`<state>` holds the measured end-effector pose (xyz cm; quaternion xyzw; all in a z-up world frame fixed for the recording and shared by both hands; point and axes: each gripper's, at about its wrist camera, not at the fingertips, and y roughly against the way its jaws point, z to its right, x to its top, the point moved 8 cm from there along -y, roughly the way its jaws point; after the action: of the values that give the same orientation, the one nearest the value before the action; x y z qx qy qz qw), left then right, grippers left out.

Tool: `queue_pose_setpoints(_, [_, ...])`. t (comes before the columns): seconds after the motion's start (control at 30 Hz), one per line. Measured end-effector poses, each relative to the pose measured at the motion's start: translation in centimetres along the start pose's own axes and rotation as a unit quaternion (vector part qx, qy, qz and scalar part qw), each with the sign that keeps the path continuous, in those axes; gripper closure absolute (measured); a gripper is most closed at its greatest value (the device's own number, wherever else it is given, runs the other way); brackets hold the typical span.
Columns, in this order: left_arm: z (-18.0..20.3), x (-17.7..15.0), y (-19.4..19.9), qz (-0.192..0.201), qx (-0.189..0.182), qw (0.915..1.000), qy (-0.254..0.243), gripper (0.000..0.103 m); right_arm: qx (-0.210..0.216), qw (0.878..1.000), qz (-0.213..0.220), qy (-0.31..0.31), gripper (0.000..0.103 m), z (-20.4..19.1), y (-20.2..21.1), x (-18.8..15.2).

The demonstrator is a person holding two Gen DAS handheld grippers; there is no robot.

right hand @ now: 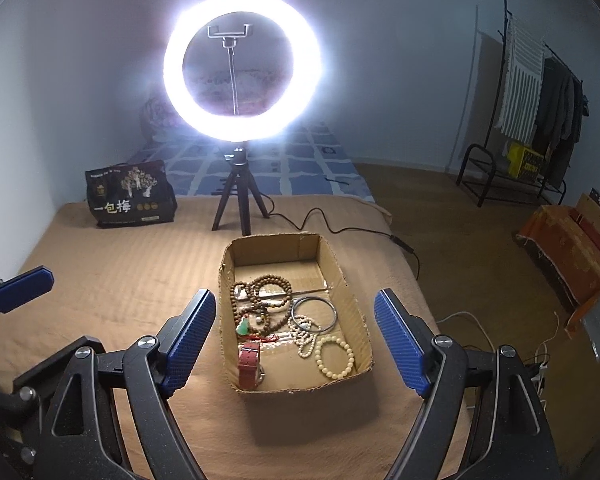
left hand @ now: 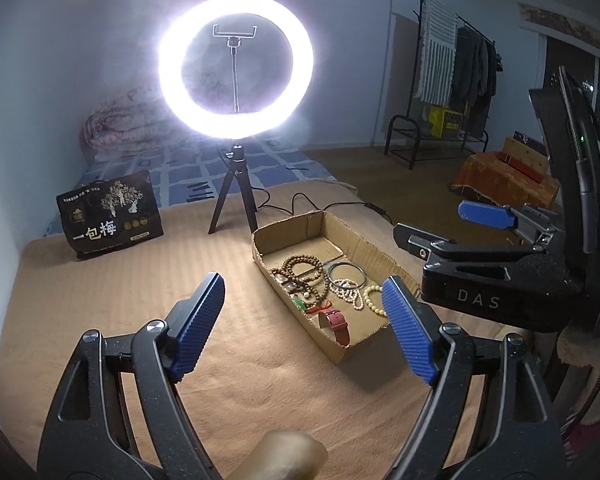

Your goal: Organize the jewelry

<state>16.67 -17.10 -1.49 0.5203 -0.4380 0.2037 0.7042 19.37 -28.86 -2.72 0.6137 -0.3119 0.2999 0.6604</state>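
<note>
An open cardboard box point(right hand: 342, 268) lies on the tan bedspread and holds the jewelry: brown bead strings point(right hand: 260, 288), a metal bangle point(right hand: 314, 312), a cream bead bracelet point(right hand: 334, 356), a red-strap watch point(right hand: 249, 364) and a green pendant point(right hand: 243, 326). The box also shows in the left wrist view point(left hand: 364, 240), right of centre. My right gripper point(right hand: 296, 340) is open and empty, its blue pads either side of the box's near end. My left gripper point(left hand: 306, 328) is open and empty, above the bedspread left of the box. The right gripper's body point(left hand: 500, 284) shows beside it.
A lit ring light on a small tripod point(right hand: 240, 204) stands behind the box, its cable point(right hand: 340, 232) trailing right. A black printed bag point(right hand: 130, 196) stands at the back left. A clothes rack point(right hand: 540, 120) and an orange-covered box point(right hand: 572, 248) are on the floor at right.
</note>
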Motion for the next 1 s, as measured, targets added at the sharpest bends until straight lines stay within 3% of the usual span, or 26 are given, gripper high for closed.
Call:
queue_pose_setpoints(0.13, [0.0,0.0,0.7,0.012,0.001,0.9999,0.001,0.003,0.000,1.000,0.004,-0.001,0.021,-0.1,0.5,-0.3])
queue_pose_setpoints(1.0, [-0.5,-0.5,0.7,0.001,0.029,0.9996,0.001,0.002,0.000,1.000,0.011,0.000,0.021,-0.5,0.7,0.1])
